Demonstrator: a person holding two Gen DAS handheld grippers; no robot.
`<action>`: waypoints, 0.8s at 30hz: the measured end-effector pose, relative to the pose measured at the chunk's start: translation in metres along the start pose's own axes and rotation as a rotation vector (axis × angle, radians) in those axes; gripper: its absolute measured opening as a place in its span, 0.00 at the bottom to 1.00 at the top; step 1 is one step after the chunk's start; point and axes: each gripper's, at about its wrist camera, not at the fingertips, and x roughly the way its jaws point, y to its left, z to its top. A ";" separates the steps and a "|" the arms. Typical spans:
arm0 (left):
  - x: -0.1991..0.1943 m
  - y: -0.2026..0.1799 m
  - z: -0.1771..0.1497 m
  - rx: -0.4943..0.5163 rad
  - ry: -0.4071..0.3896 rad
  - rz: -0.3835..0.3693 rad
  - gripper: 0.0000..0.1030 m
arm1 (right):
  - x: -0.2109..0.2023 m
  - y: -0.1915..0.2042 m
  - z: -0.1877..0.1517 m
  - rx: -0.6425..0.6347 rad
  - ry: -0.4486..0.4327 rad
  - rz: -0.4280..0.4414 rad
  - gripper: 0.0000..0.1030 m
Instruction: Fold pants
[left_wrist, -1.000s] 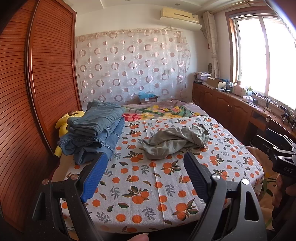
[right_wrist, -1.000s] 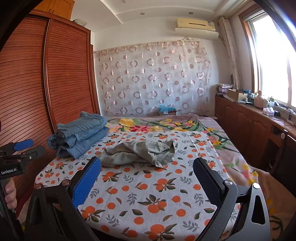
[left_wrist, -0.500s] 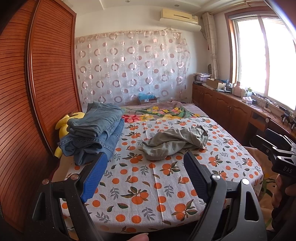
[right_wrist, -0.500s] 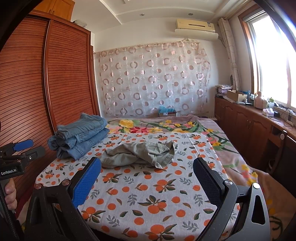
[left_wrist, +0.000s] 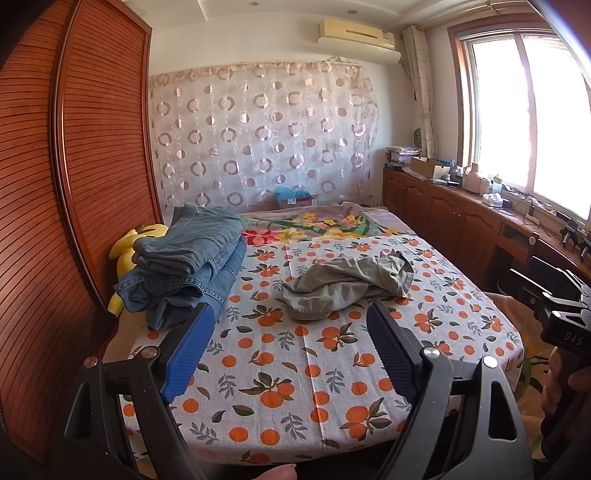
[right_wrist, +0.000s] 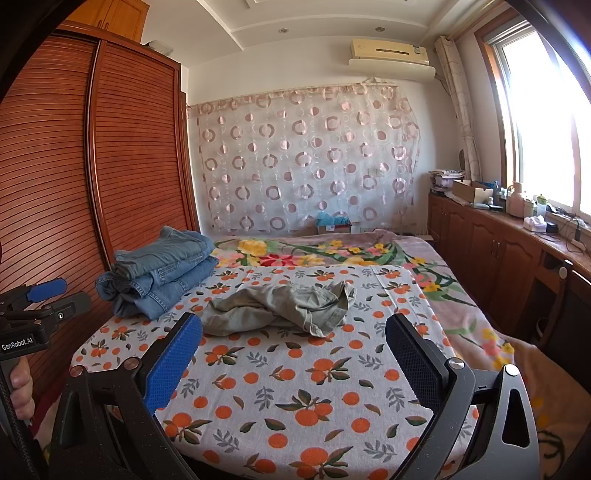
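Crumpled olive-grey cotton pants (left_wrist: 347, 286) lie unfolded mid-bed on the orange-print bedsheet (left_wrist: 295, 373), well short of the near edge. Folded blue denim jeans stack (left_wrist: 184, 262) sits at the bed's left edge, likely a done pile. Left gripper (left_wrist: 288, 354) and right gripper (right_wrist: 291, 365) both spread wide, empty, hovering off the near edge, probably lined up for a first grab.

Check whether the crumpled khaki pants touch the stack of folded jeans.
Apart. The right wrist view shows a strip of orange-print sheet between the khaki pants and the folded jeans.
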 end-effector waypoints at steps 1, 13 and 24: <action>0.000 0.000 0.000 -0.001 -0.001 0.000 0.82 | 0.000 0.000 0.000 -0.001 0.001 -0.001 0.97; 0.000 0.000 0.000 -0.001 -0.003 0.000 0.82 | 0.000 0.000 0.000 0.002 0.001 -0.001 0.97; -0.004 -0.011 0.005 -0.001 -0.004 0.000 0.82 | 0.000 -0.001 0.000 0.002 0.001 -0.003 0.97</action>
